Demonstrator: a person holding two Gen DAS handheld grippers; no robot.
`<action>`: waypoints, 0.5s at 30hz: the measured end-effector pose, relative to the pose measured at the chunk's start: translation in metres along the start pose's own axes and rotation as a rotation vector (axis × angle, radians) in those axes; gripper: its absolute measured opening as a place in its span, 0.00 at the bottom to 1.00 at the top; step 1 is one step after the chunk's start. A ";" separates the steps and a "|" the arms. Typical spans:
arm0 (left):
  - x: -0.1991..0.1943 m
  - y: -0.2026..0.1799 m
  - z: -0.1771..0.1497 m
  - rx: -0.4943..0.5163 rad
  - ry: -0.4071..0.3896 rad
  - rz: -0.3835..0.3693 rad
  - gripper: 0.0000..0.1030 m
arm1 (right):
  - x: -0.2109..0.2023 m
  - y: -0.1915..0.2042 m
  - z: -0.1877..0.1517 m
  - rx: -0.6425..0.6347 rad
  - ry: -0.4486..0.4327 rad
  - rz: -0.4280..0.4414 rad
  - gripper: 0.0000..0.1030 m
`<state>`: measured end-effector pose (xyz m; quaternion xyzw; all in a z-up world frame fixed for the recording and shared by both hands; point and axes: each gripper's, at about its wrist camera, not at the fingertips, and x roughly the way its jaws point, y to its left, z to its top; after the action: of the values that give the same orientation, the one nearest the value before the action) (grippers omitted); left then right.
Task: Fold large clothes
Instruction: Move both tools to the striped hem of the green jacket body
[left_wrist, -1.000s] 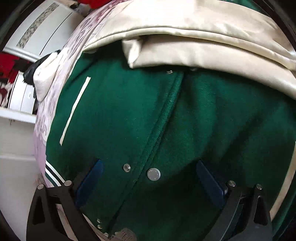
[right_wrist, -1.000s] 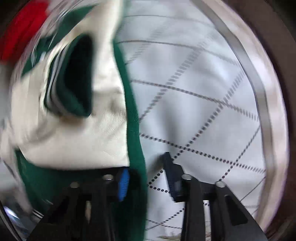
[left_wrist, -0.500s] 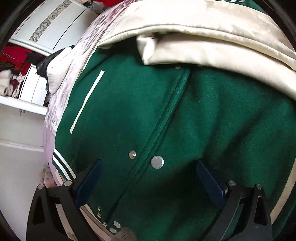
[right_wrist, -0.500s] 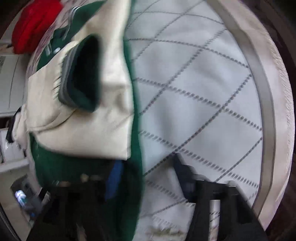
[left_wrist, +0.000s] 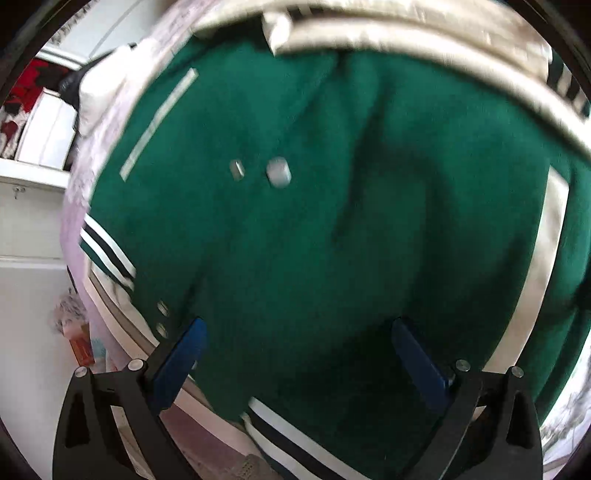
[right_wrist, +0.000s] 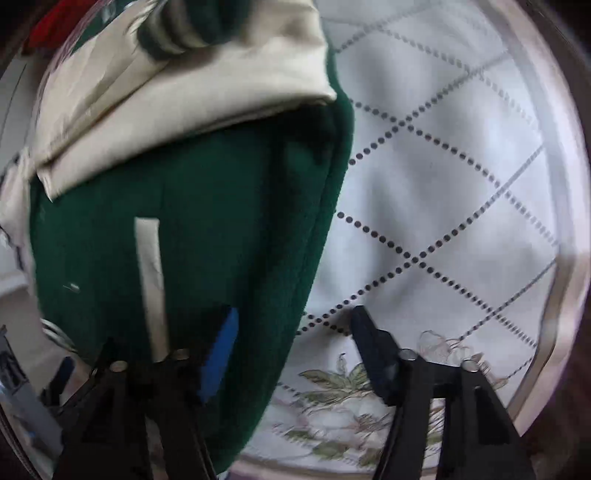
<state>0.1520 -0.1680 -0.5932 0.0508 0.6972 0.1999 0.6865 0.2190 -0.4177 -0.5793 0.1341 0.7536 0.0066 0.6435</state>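
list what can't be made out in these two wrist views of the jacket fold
- Left wrist view: green jacket snaps smeared by motion blur; collar hidden under folded cream sleeves.
- Right wrist view: striped cuff blurred at top edge; jacket hem cut off behind right gripper, whose jaws are opening.

One green jacket (left_wrist: 332, 240) with cream sleeves filled the centre of the left wrist view. It carried two silver snaps (left_wrist: 279, 173) side by side above the middle, and two smaller ones (left_wrist: 161, 317) at the lower left hem. Two cream pocket strips showed, one at upper left (left_wrist: 159, 125) and one at the right edge (left_wrist: 546, 266). One quilted bedspread (right_wrist: 461, 184) lay beneath, on the right of the right wrist view. Two grippers appeared, one per view, left gripper (left_wrist: 295, 354) and right gripper (right_wrist: 295, 350).
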 end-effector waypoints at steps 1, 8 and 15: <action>0.002 0.000 -0.002 -0.002 0.001 -0.003 1.00 | 0.000 0.002 -0.002 -0.012 -0.008 -0.026 0.43; 0.002 -0.001 -0.008 0.004 -0.020 -0.010 1.00 | -0.005 0.009 -0.007 -0.046 0.003 -0.107 0.32; -0.003 0.005 -0.017 -0.009 -0.010 -0.015 1.00 | 0.004 0.038 -0.035 -0.030 0.140 -0.004 0.54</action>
<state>0.1340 -0.1676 -0.5892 0.0435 0.6932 0.1974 0.6918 0.1920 -0.3744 -0.5697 0.1221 0.7968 0.0262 0.5912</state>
